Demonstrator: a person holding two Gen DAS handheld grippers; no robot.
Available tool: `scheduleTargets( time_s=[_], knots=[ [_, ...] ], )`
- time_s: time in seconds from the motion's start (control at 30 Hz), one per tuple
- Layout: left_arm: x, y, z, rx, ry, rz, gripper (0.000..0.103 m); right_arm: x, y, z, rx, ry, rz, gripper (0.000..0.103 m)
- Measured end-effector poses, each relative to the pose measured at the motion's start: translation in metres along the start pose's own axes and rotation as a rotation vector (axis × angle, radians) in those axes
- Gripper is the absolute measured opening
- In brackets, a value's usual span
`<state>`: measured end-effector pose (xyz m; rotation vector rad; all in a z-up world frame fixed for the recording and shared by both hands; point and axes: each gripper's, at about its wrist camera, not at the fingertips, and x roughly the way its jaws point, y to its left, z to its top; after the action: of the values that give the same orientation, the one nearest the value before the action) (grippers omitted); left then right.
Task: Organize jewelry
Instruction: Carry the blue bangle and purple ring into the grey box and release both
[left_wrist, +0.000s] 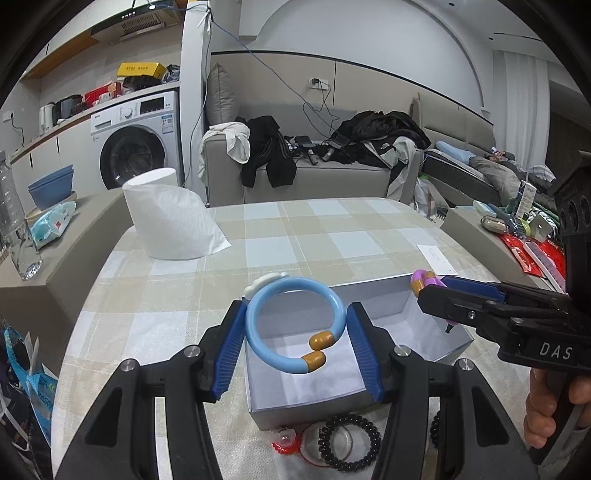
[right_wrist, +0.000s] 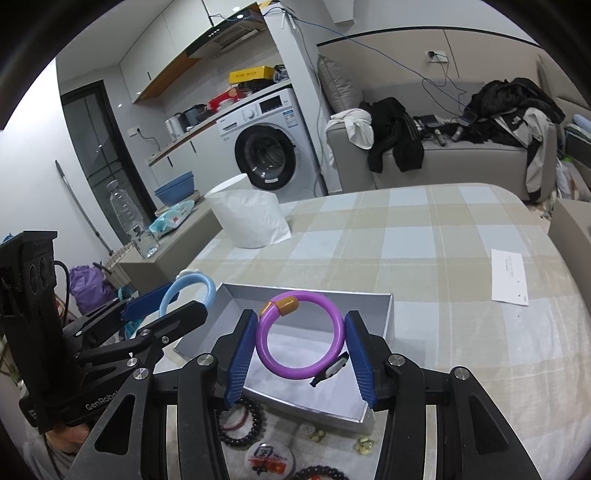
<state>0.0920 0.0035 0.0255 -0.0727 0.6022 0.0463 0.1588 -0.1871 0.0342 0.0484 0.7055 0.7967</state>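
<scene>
Gripping a smooth blue plastic bangle (left_wrist: 293, 325) across its width, the left gripper (left_wrist: 295, 345) has its ribbed blue pads pressed on the ring's two sides; the open ring ends in two mustard-coloured caps and carries a white cloud-shaped charm on its far edge. Directly beneath it sits a shallow rectangular silver box (left_wrist: 384, 291) with a pale lining, on a soft checked tablecloth (left_wrist: 280, 236). Just behind the left gripper's fingers, on the cloth, lie a black coiled hair tie (left_wrist: 349, 441) and a small red trinket (left_wrist: 282, 441). The right gripper (right_wrist: 301, 345) likewise clamps a glossy purple bangle (right_wrist: 300, 334) between its ribbed pads, over the same box, with one mustard cap at the ring's far-left edge and a small grey-white charm nearest the right pad. A roll of white tissue (left_wrist: 170, 218) stands well beyond both, at the table's far-left corner
</scene>
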Motion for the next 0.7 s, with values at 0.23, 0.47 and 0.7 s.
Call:
scheduleTargets(
  time_s=[0.23,0.47,0.7],
  knots=[
    [0.013,-0.003,-0.005,0.004,0.041,-0.002,0.05,0.011,-0.002,-0.002,0.0,0.026,-0.01,0.047],
    [0.015,-0.008,-0.009,0.023,0.065,0.005,0.05,0.019,-0.003,-0.005,-0.006,0.043,-0.026,0.049],
    [0.01,-0.001,-0.005,-0.044,0.091,-0.065,0.059,0.015,-0.002,-0.004,-0.005,0.024,-0.031,0.071]
  ],
)
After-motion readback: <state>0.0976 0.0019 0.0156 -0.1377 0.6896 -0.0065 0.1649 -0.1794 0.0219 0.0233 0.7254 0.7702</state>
